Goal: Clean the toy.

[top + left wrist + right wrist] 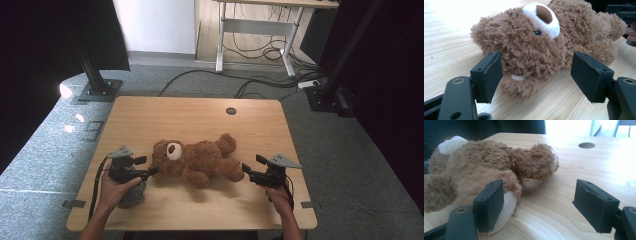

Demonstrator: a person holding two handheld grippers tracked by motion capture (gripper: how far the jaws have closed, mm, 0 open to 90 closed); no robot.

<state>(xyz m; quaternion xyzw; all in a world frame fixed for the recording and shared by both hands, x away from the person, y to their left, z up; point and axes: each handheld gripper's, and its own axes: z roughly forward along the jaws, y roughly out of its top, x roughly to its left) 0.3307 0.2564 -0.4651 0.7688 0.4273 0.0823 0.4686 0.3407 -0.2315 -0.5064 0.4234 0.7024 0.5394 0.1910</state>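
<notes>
Lying on its back across the middle of the tabletop [150, 112], the brown teddy bear [197, 159] has tongs at both ends — left tongs [536, 75] spread wide around its head, gripping nothing; right tongs [539, 202] equally wide at its feet, one pad just beside a pale sole.

A teddy bear [200, 160] lies on its back across the middle of the table [150, 115], head to the left, feet to the right. The left gripper [150, 167] sits just left of the head, the right gripper [249, 167] just right of the feet. A round hole [231, 111] lies at the far edge.
</notes>
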